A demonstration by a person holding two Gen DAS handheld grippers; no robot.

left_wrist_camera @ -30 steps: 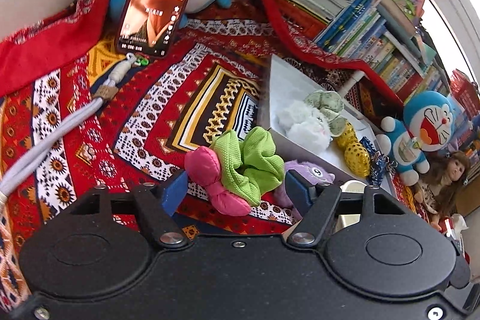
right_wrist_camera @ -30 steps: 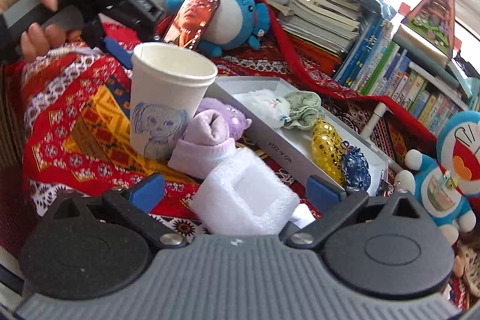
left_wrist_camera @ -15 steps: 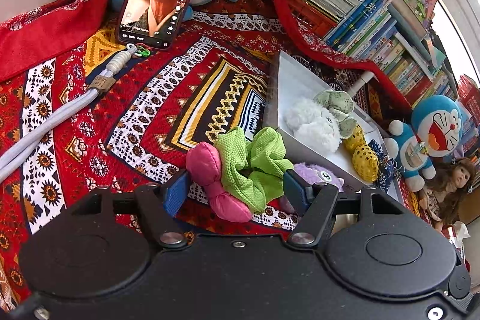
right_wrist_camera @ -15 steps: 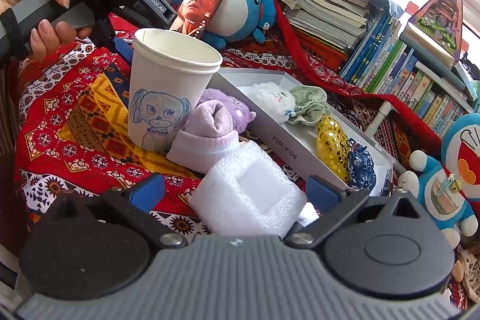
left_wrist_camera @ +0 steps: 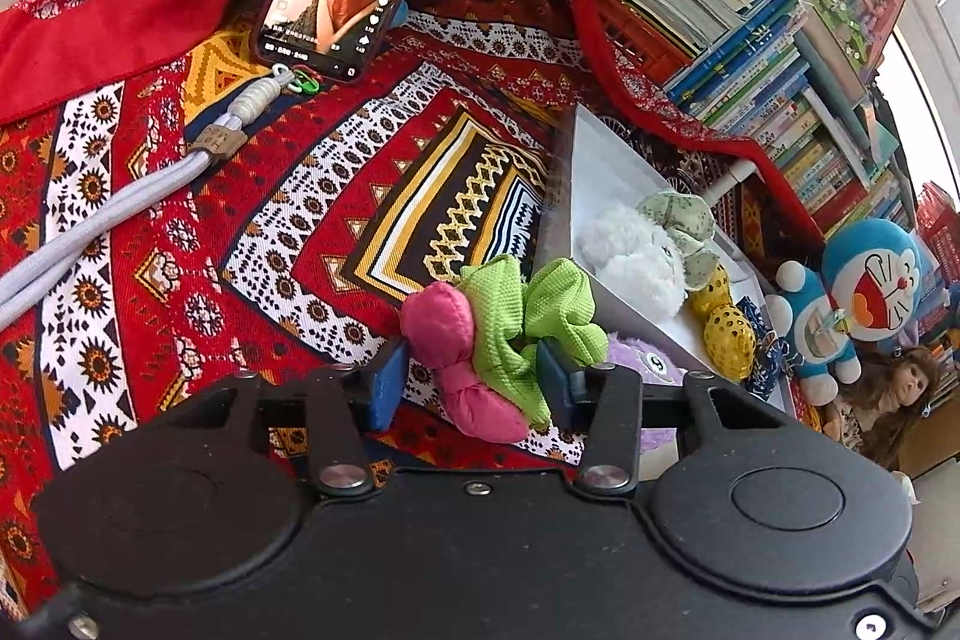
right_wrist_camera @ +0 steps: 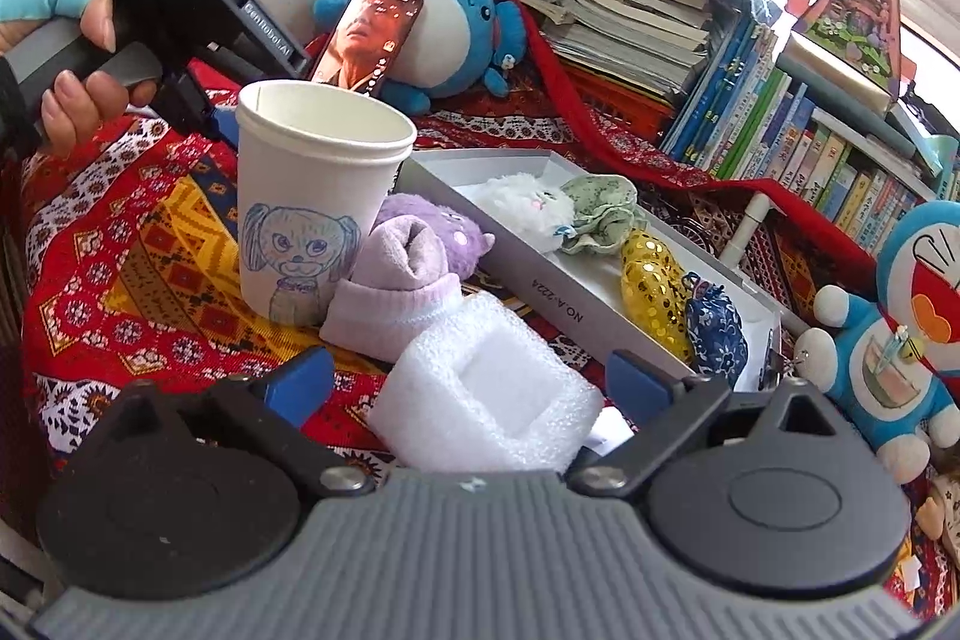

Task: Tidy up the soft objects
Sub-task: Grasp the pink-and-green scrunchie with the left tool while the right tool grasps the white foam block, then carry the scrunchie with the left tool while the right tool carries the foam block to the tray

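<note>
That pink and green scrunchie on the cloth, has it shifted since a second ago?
No. The pink and green scrunchie lies in the same spot beside the white box's near corner; only the left gripper has been closing its jaws around it.

Left hand-held gripper [left_wrist_camera: 474,376]: black housing, two round caps, silver screws at the finger pivots, blue pads [left_wrist_camera: 387,382]. Right hand-held gripper [right_wrist_camera: 468,388]: grey ribbed housing, black caps, blue pads [right_wrist_camera: 630,376]. Person's hand [right_wrist_camera: 78,58]: light blue finger covering; handle lettered white.
</note>
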